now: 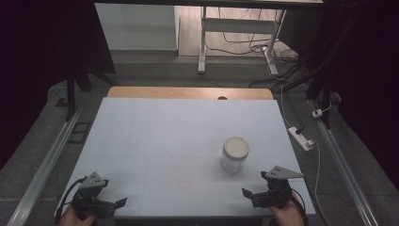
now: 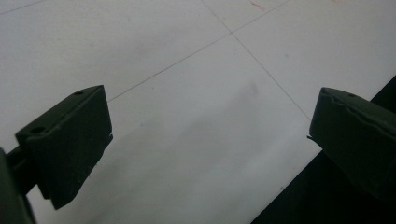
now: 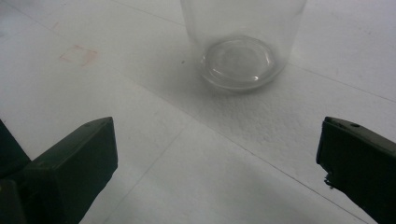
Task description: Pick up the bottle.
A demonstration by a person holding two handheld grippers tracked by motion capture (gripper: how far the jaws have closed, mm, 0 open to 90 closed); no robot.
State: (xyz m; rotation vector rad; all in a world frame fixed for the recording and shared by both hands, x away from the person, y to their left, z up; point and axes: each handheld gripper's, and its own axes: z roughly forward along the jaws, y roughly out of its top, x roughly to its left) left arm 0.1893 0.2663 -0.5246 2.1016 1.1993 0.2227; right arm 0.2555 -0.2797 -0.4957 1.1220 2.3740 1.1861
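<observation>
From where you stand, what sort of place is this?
Probably a lab or test workshop: a white table with one lidded glass jar, loose cables and a power strip on the floor, dark curtains around.

The jar [image 1: 234, 155] is looking like clear, glossy glass, its lid [image 1: 235, 148] showing a matt off-white. The tabletop [image 1: 164, 136] is showing a matt, faintly grainy white sheet, with bare wood [image 1: 188, 92] along its far edge. The tongs [image 3: 215, 163] are looking like matt black plastic.
</observation>
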